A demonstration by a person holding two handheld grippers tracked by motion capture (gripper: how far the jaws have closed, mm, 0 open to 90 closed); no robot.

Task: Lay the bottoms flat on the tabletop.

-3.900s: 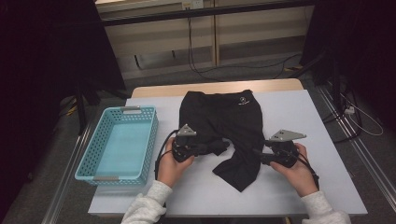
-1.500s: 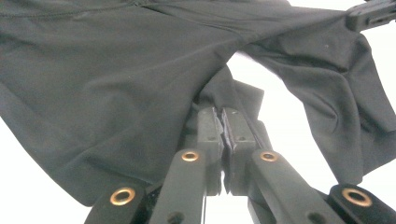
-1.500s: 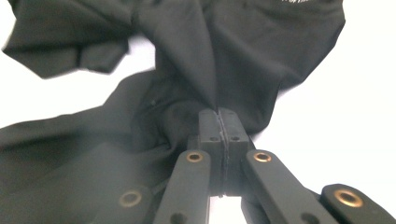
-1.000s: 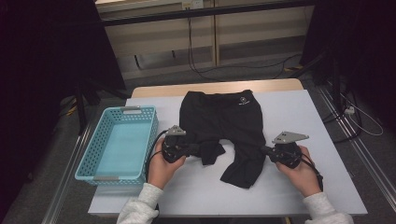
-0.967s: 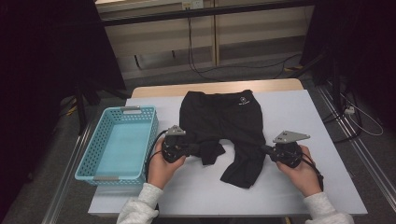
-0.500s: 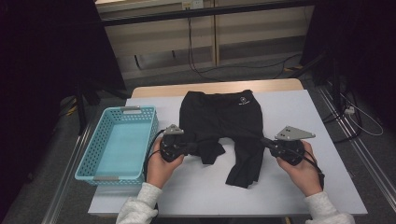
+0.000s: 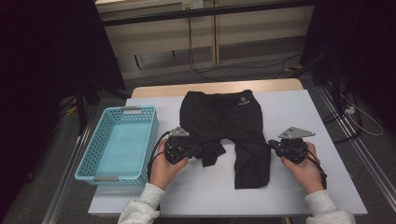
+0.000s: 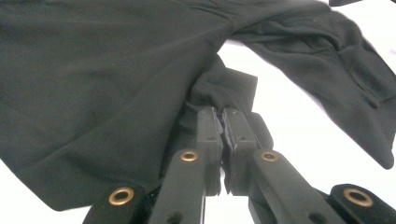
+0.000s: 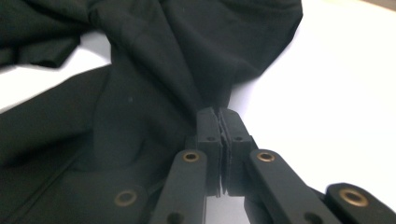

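Note:
Black shorts [image 7: 224, 116] lie spread on the white table [image 7: 299, 112], waistband toward the far edge. My left gripper [image 7: 198, 150] is shut on the bunched left leg of the shorts [image 8: 219, 88], its jaws pinching the cloth. At the outer edge of the right leg [image 7: 252, 163], my right gripper [image 7: 272, 145] is shut on the fabric [image 9: 163, 70], which is pulled into a pleat between the jaws. Each gripper is held by a hand near the table's front.
An empty light blue plastic basket [image 7: 93, 158] stands on the table's left side. Cables [image 7: 345, 112] trail on the floor at the right. The table's front and right areas are bare white surface.
The right gripper has pulled the right leg of the shorts outward to the right, straightening it. The left gripper has kept its place on the left leg.

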